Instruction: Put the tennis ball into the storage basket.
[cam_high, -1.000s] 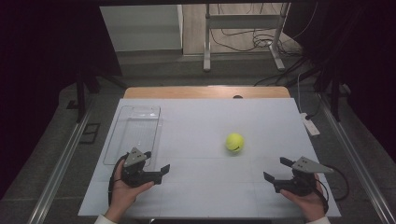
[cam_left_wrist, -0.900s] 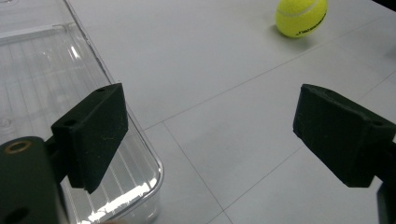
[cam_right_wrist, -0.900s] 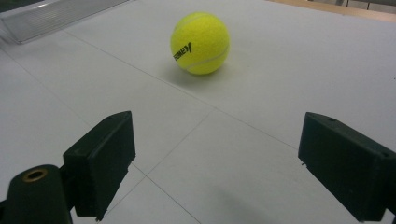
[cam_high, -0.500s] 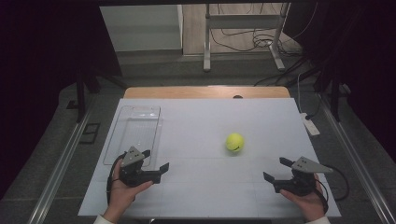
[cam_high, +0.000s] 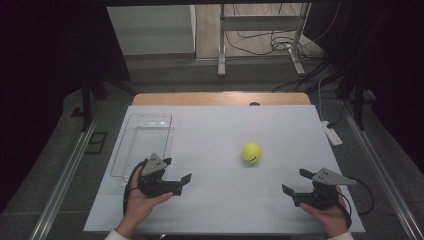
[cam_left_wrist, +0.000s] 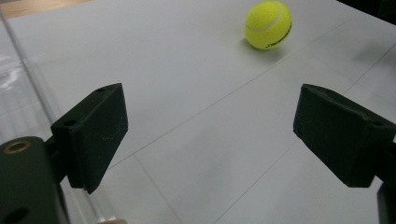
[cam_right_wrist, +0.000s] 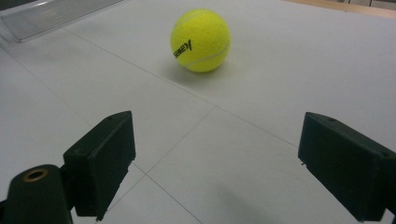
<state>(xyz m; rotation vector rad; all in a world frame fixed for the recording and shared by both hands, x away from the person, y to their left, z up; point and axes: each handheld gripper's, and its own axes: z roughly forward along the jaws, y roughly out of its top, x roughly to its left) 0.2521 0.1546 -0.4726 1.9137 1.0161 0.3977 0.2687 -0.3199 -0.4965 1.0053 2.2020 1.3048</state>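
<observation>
A yellow tennis ball (cam_high: 251, 152) rests on the white table, right of centre. My left gripper (cam_high: 176, 170) is at the near left, held in a hand, its jaws open and empty and aimed toward the ball. In the left gripper view the ball (cam_left_wrist: 268, 24) lies far ahead to the upper right of the open gripper (cam_left_wrist: 210, 126). My right gripper (cam_high: 296, 181) is at the near right, open and empty. In the right gripper view the ball (cam_right_wrist: 201, 40) sits ahead, just left of the line between the gripper's (cam_right_wrist: 224, 163) jaws.
A clear plastic tray (cam_high: 145, 140) lies at the left of the table, right beside the left gripper; its edge (cam_left_wrist: 18, 93) and its far side (cam_right_wrist: 46, 16) also show. Dark floor, cables and a stand's legs surround the table.
The left gripper has shifted a little forward and to the right, rising slightly. The right gripper and the ball have stayed put.
</observation>
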